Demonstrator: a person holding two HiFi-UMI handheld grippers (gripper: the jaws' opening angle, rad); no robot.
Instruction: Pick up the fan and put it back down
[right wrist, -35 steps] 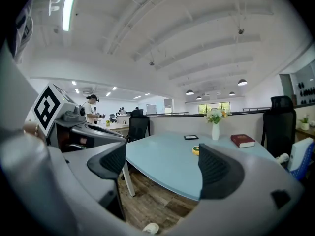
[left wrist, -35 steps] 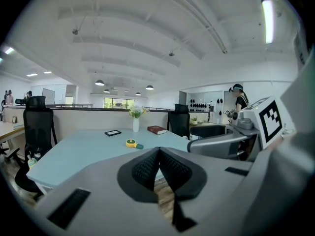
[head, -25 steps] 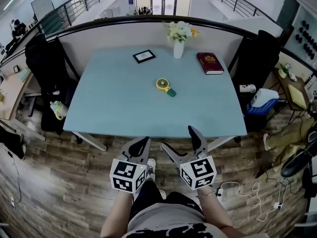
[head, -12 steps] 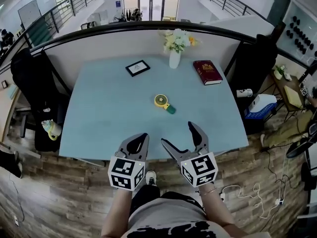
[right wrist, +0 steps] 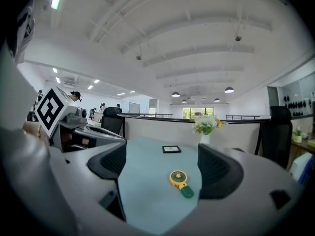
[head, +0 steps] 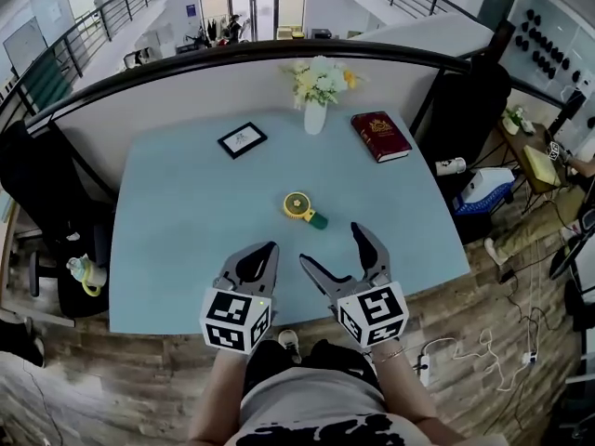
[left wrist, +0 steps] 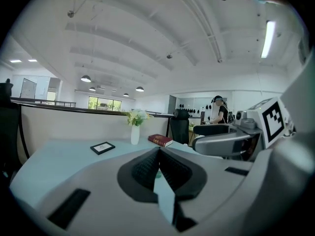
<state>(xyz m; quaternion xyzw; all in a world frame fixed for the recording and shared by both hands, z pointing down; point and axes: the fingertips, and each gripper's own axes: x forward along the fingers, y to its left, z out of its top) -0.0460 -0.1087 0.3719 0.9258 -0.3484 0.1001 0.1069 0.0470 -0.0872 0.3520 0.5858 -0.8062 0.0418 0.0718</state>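
The fan (head: 302, 208) is small, with a yellow round head and a green handle, and lies flat near the middle of the light blue table (head: 186, 230). My right gripper (head: 332, 246) hovers over the table's near edge, open and holding nothing. In the right gripper view the fan (right wrist: 180, 182) lies ahead between the spread jaws of that gripper (right wrist: 165, 167), clear of both. My left gripper (head: 266, 249) is beside it on the left, with its jaws pressed together. In the left gripper view the shut gripper (left wrist: 158, 154) hides the fan.
At the table's far edge stand a white vase of flowers (head: 314, 91), a red book (head: 380, 136) and a small black picture frame (head: 242, 139). Black chairs stand at the left (head: 37, 175) and at the right (head: 465, 100). A blue basket (head: 488, 189) sits on the floor to the right.
Both grippers have come forward from above the floor to above the table's near edge, closer to the fan. The fan has not moved on the table. Jaw states are unchanged.
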